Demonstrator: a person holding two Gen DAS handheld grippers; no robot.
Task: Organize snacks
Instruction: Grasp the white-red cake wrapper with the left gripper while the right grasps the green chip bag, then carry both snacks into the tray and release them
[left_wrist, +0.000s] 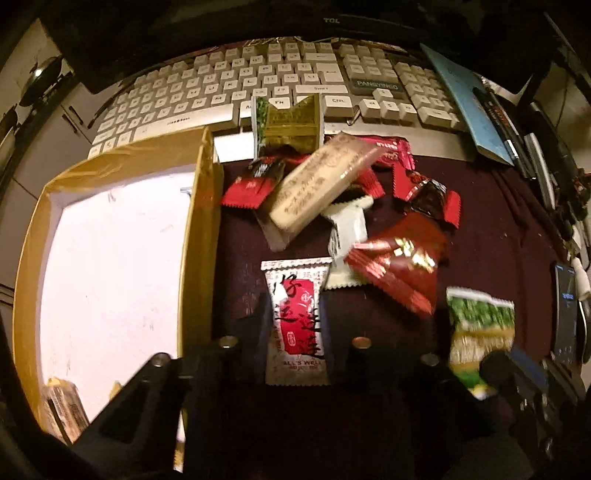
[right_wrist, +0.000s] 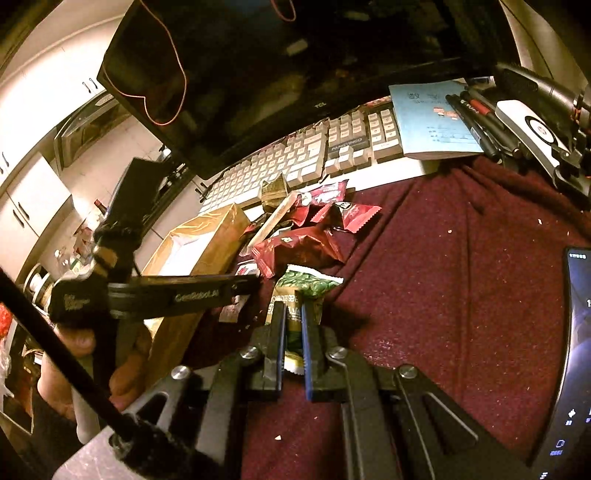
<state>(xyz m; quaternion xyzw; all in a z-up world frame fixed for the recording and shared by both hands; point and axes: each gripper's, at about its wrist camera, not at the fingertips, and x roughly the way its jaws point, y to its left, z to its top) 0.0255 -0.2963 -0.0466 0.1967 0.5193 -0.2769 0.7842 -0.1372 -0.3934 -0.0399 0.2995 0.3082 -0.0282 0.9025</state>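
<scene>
My left gripper (left_wrist: 293, 314) is shut on a white and red snack packet (left_wrist: 297, 321), held just right of the open cardboard box (left_wrist: 201, 221). My right gripper (right_wrist: 293, 314) is shut on a green snack packet (right_wrist: 304, 284); that packet also shows blurred in the left wrist view (left_wrist: 480, 328). A pile of snacks lies on the maroon cloth (right_wrist: 461, 277): a long beige bar (left_wrist: 321, 181), red packets (left_wrist: 402, 273), a white packet (left_wrist: 349, 229), a gold-green packet (left_wrist: 288, 123). The left gripper also shows in the right wrist view (right_wrist: 255, 282).
A white keyboard (left_wrist: 258, 81) and a dark monitor (right_wrist: 295, 74) stand behind the pile. A blue booklet (right_wrist: 432, 118) with pens (right_wrist: 476, 122) lies at the back right. A phone (right_wrist: 576, 350) lies at the right edge. A snack (left_wrist: 62, 406) lies in the box's near corner.
</scene>
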